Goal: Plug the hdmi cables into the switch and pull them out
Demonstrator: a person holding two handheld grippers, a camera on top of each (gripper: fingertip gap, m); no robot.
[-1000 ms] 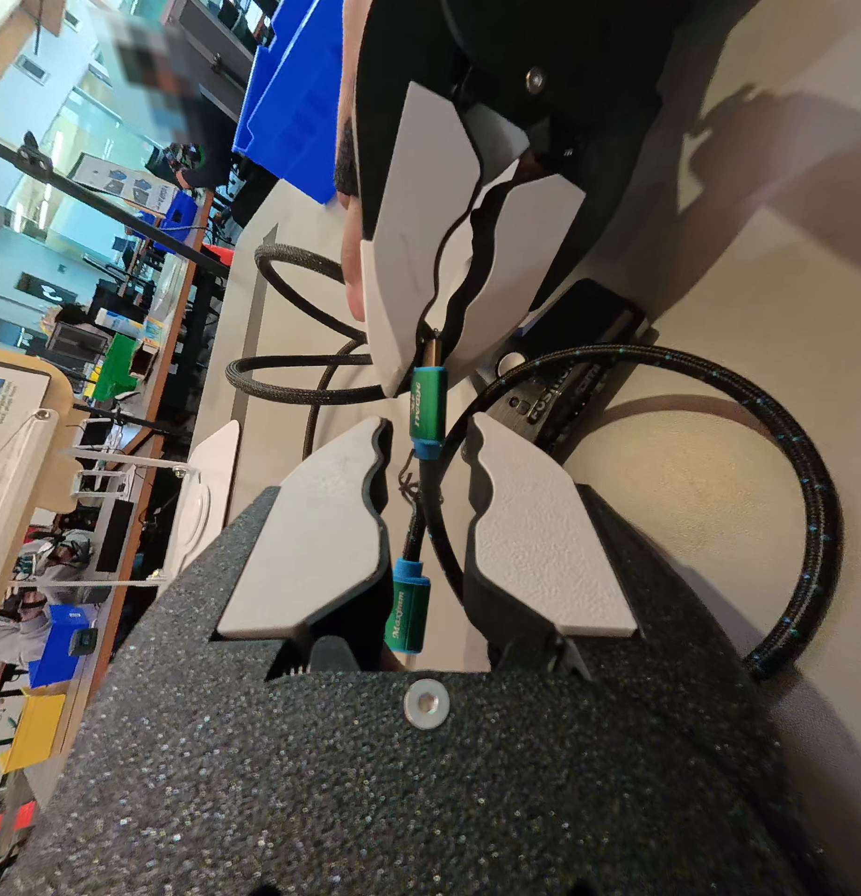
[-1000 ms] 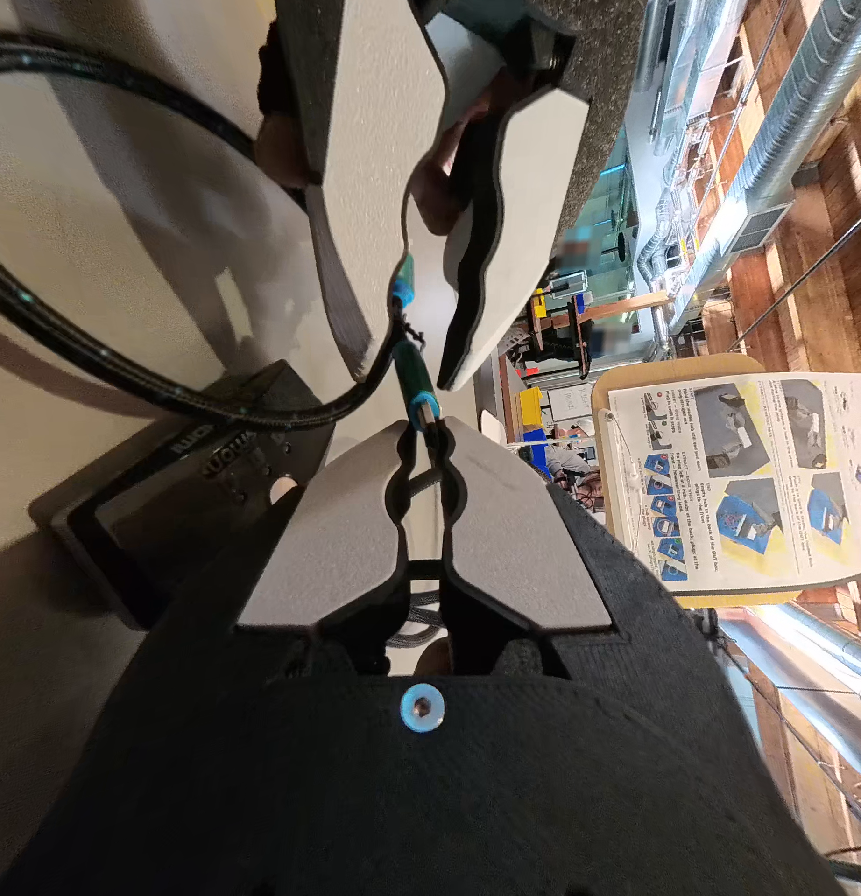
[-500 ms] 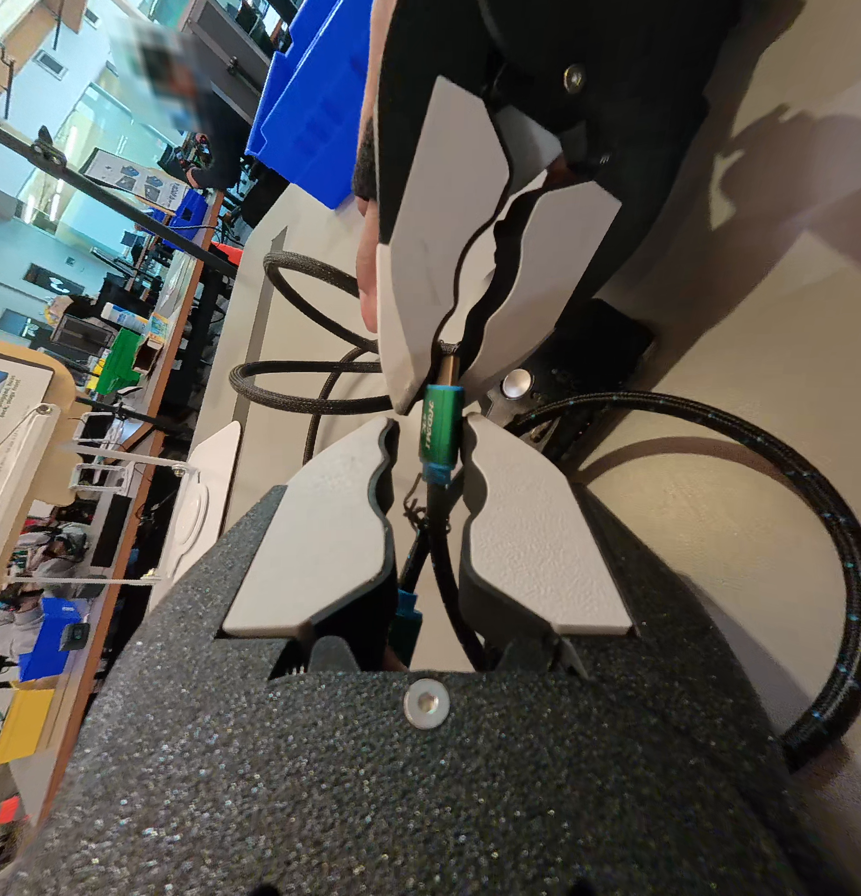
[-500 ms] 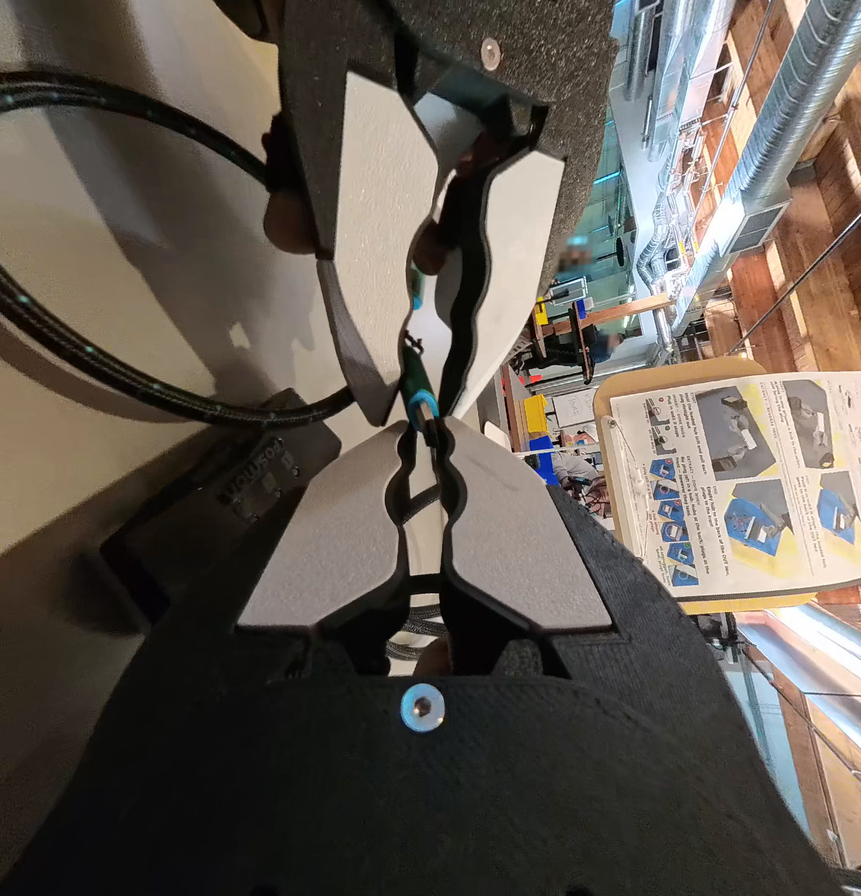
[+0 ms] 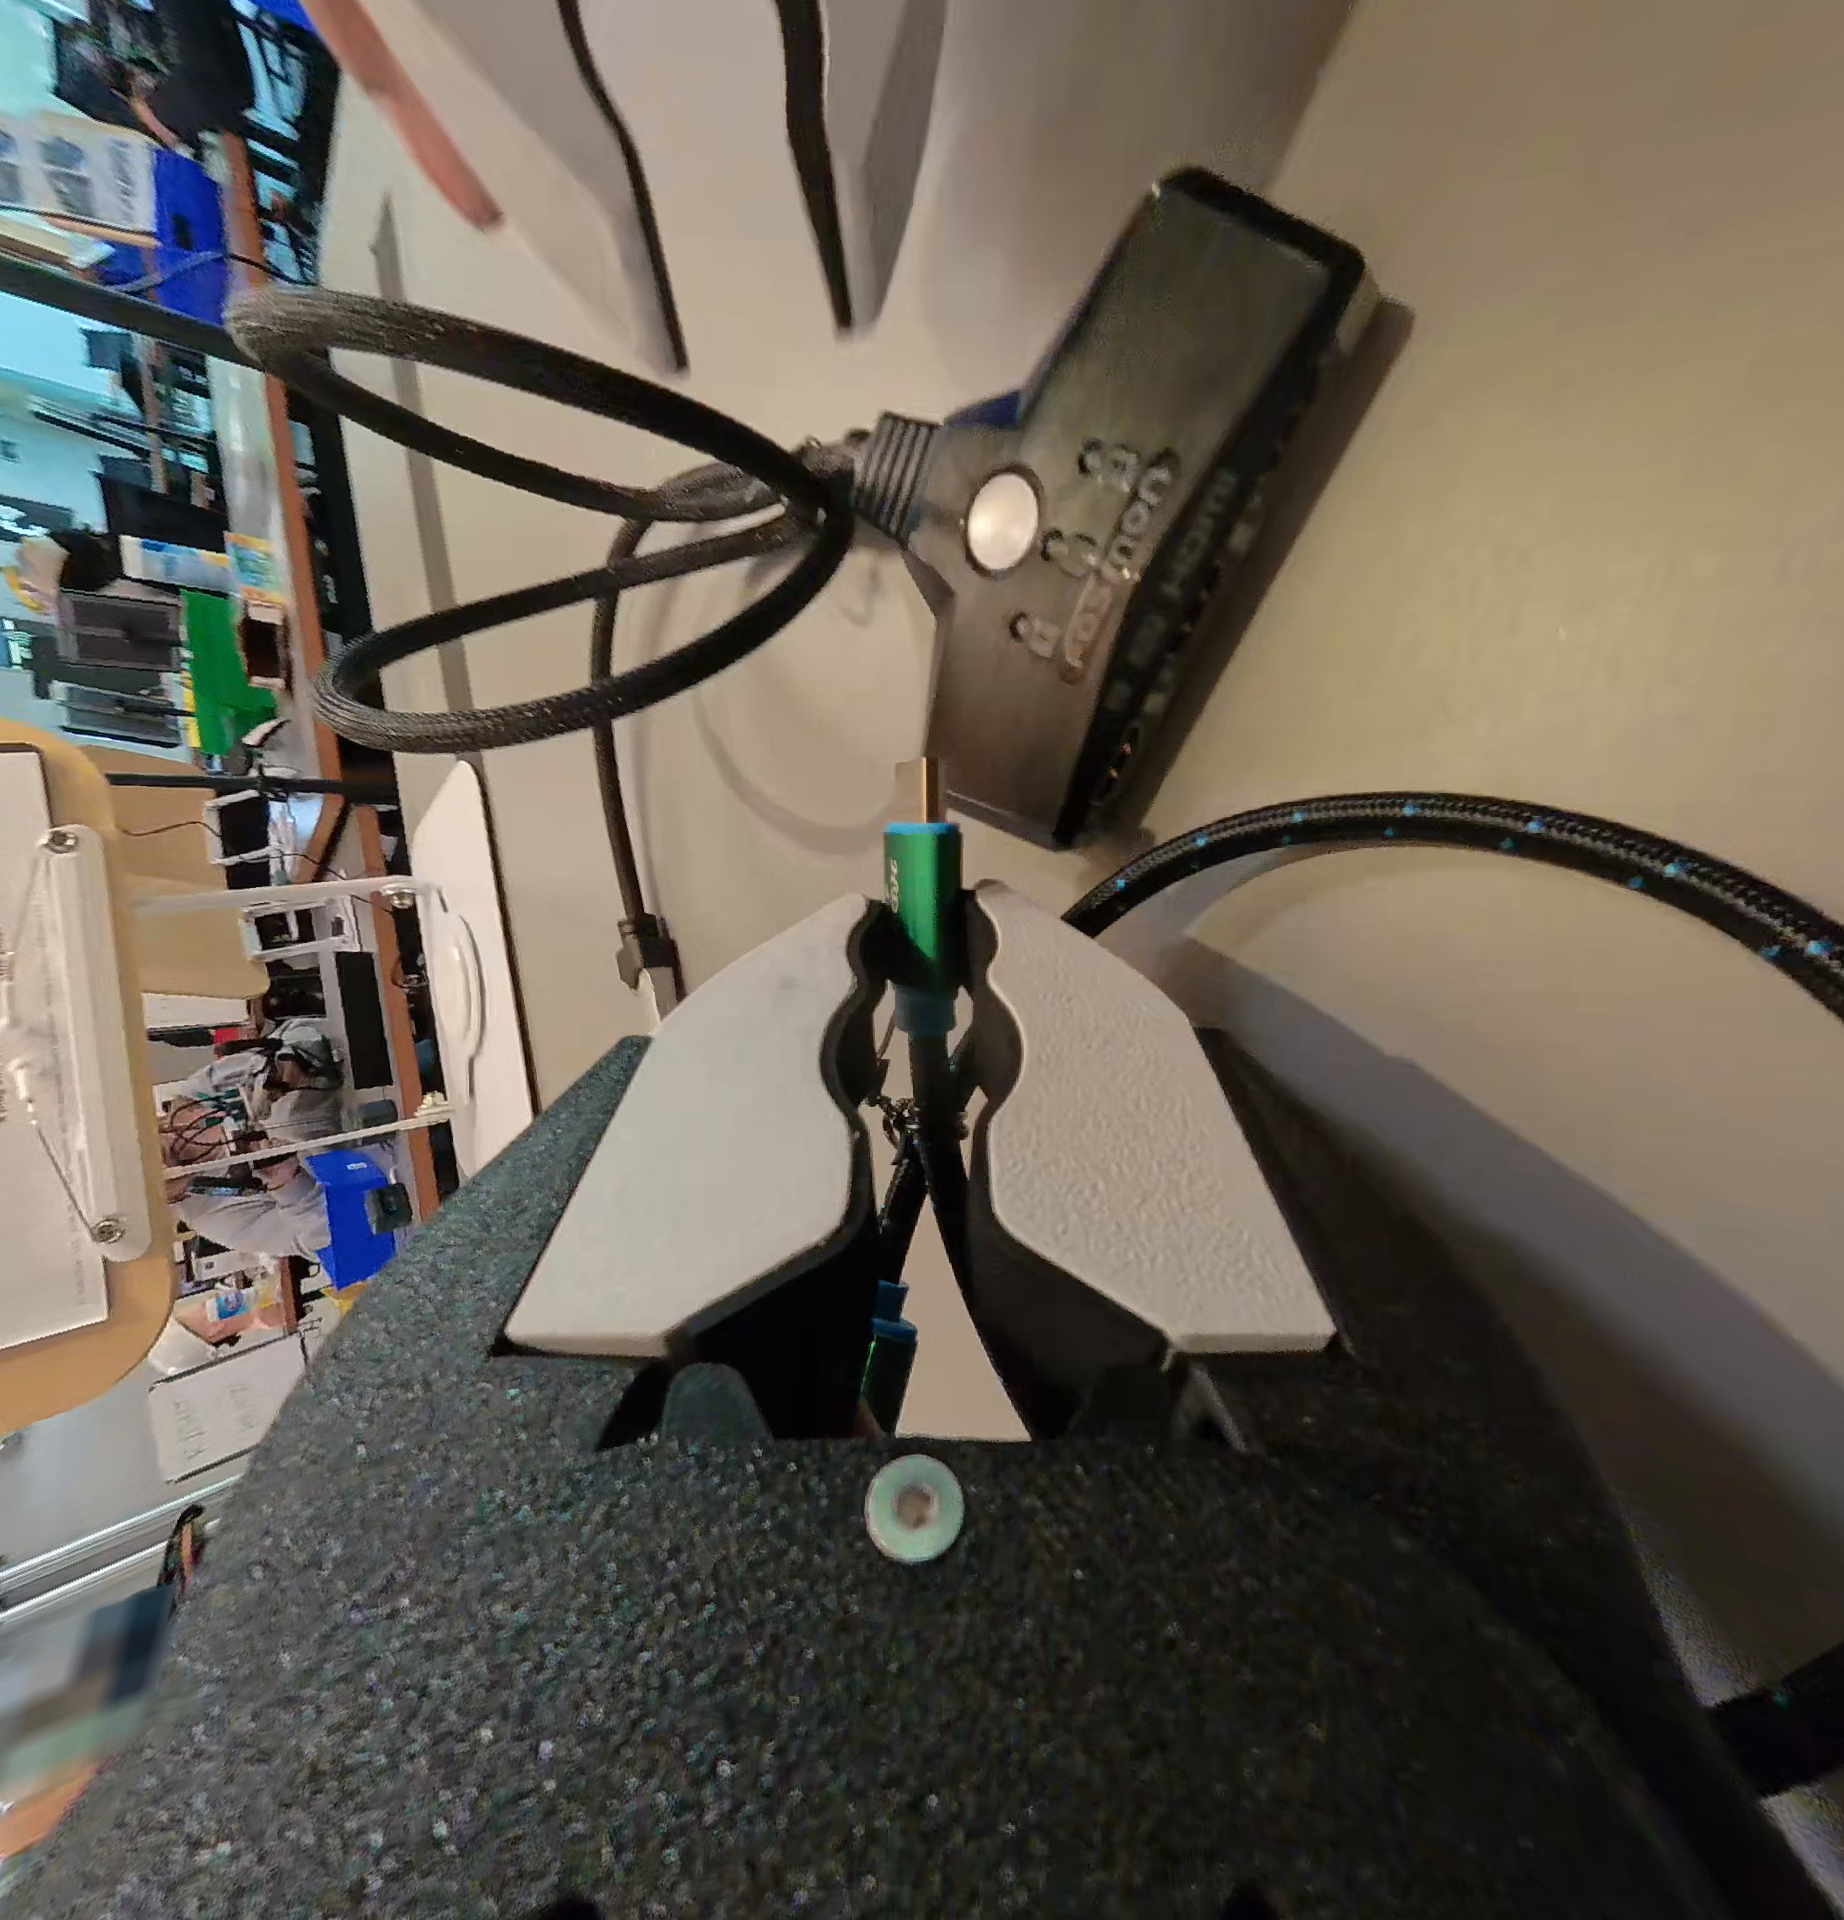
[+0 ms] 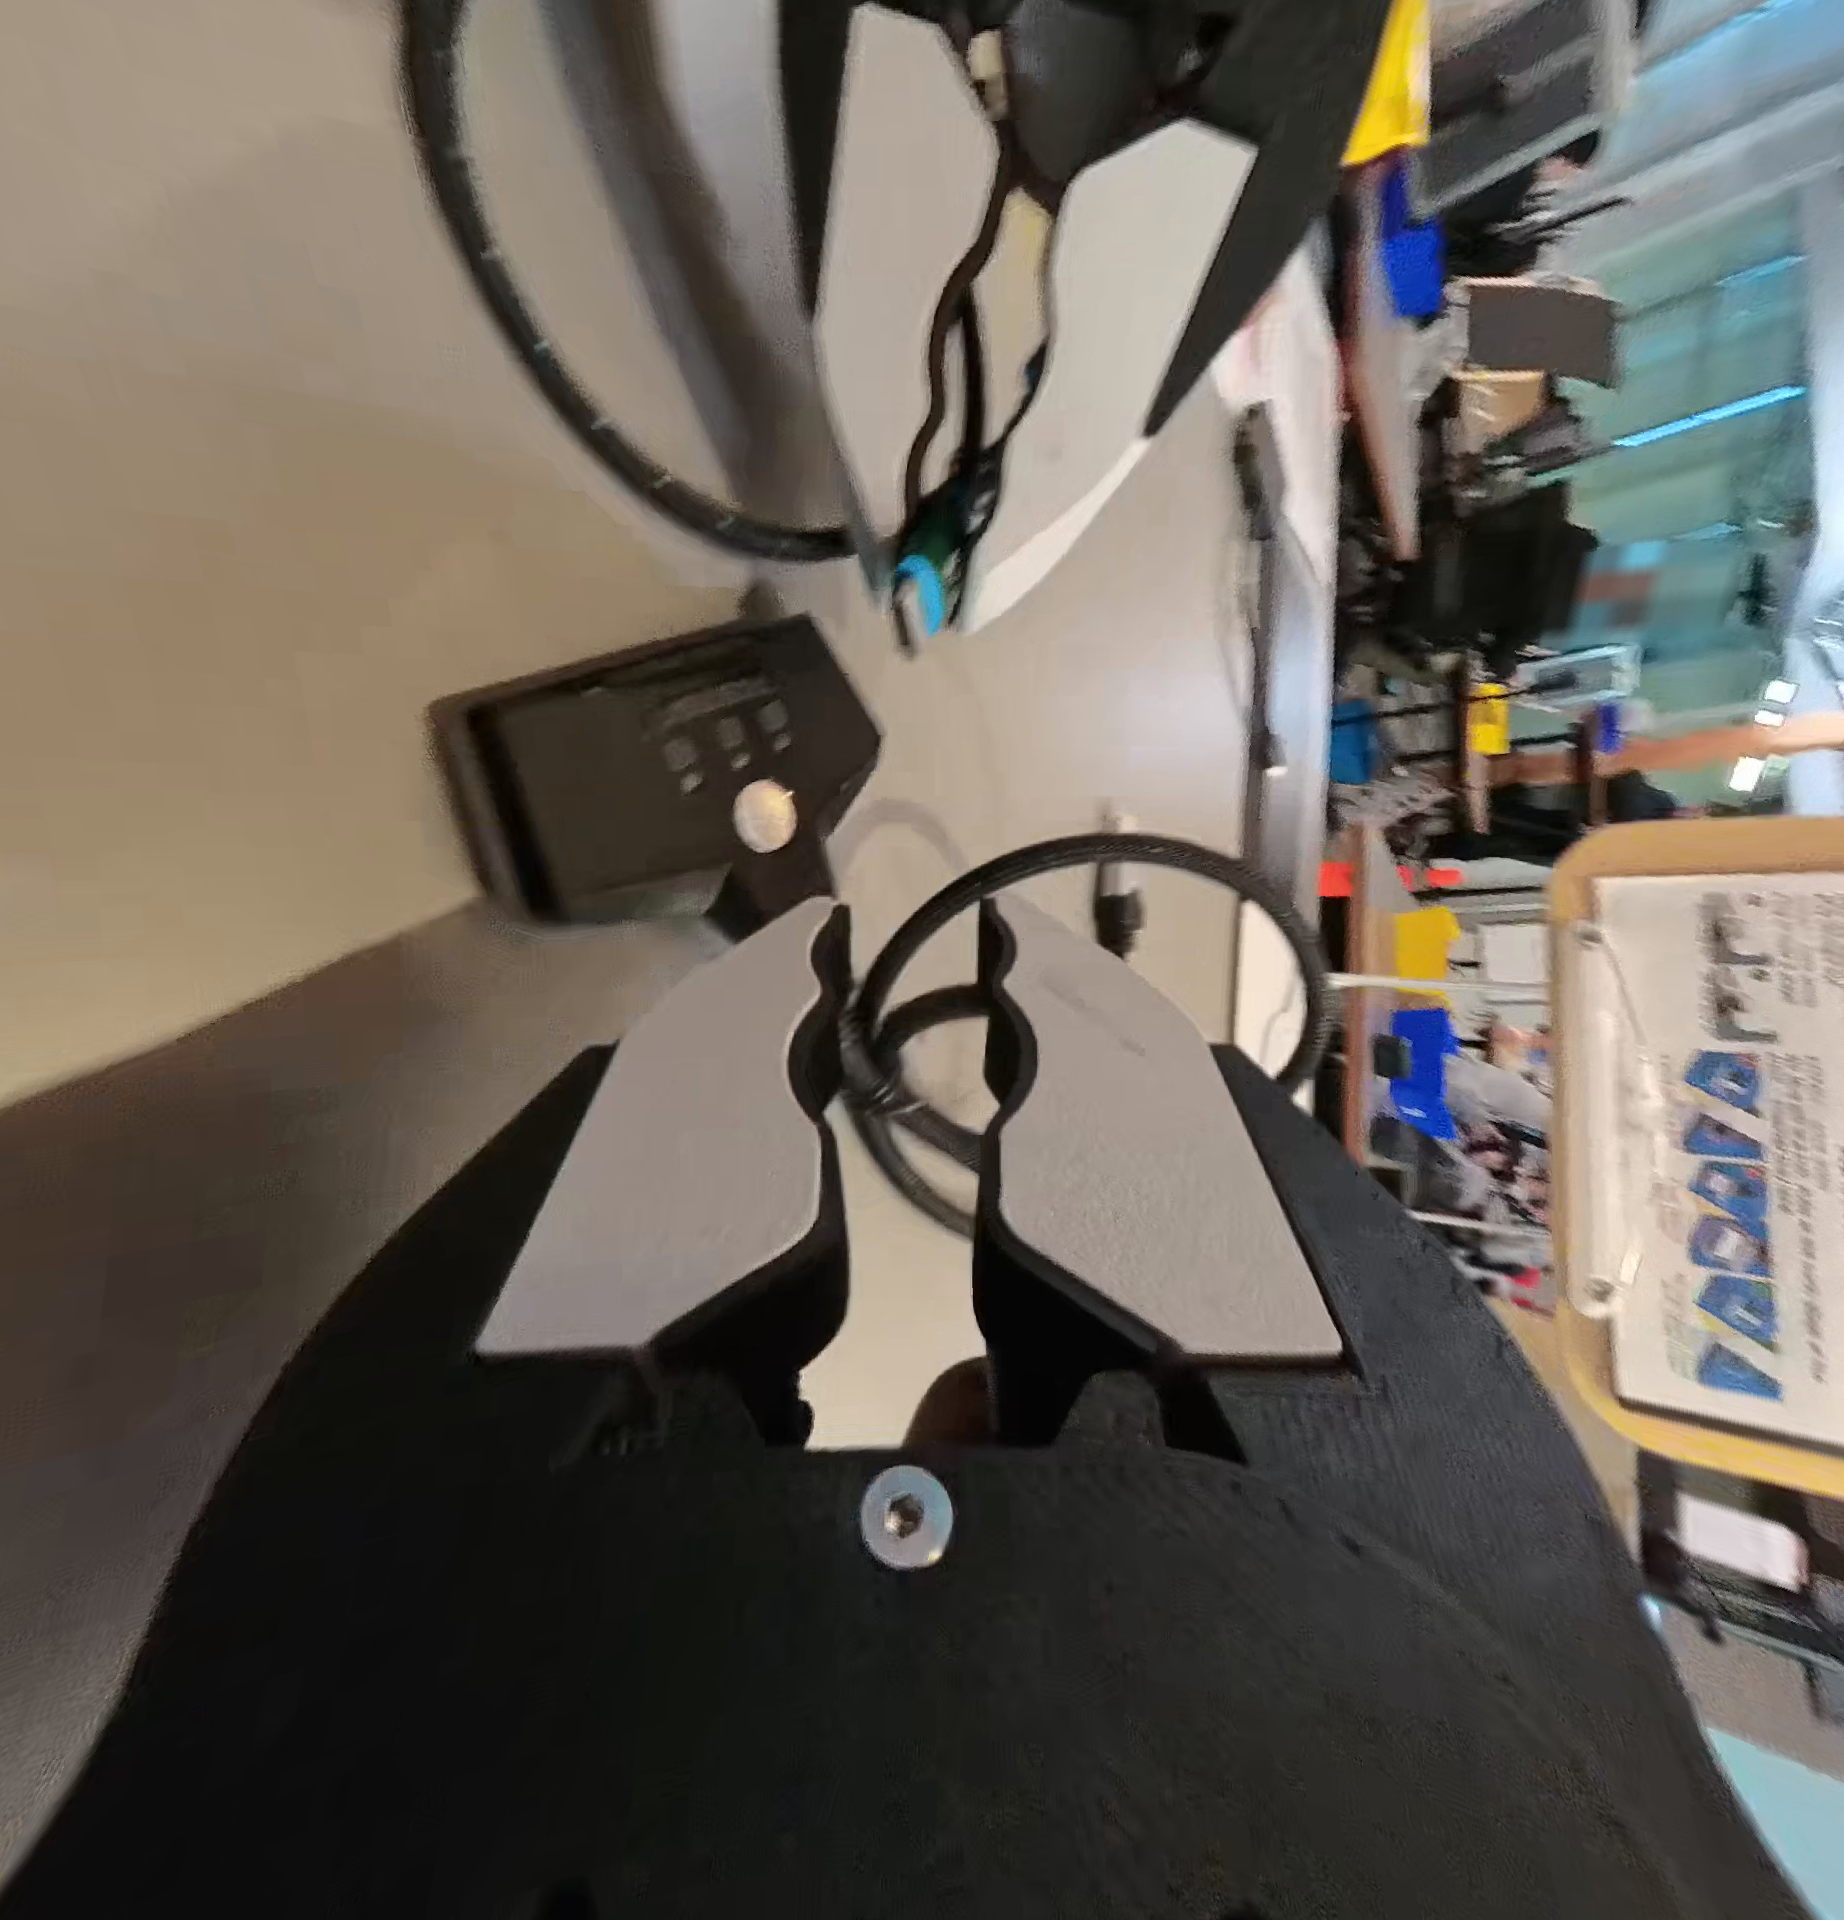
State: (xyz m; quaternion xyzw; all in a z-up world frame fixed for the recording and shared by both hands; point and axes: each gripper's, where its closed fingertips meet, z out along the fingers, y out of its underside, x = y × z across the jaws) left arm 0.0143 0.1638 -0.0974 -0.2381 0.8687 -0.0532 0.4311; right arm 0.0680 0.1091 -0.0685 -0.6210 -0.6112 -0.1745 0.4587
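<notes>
1. Left tool [image 5: 923, 914] is pinching a green plug [image 5: 926, 894], both pads tight on its sleeve, metal tip poking out toward the black switch box [image 5: 1126, 540] on the tabletop [image 5: 1572, 520].
2. Its black braided cable [image 5: 1520, 821] arcs off to one side.
3. Right tool [image 6: 913, 935] is spread wide, nothing gripped, over a looped black cable [image 6: 1094, 862] beside the box.

Bare tabletop [image 5: 1520, 312] is lying open beyond the black switch box [image 5: 1136, 540]. Coiled black braided cables [image 5: 544, 582] are crowding the box's near side; a blue-flecked cable [image 5: 1520, 821] is arching across alongside.
</notes>
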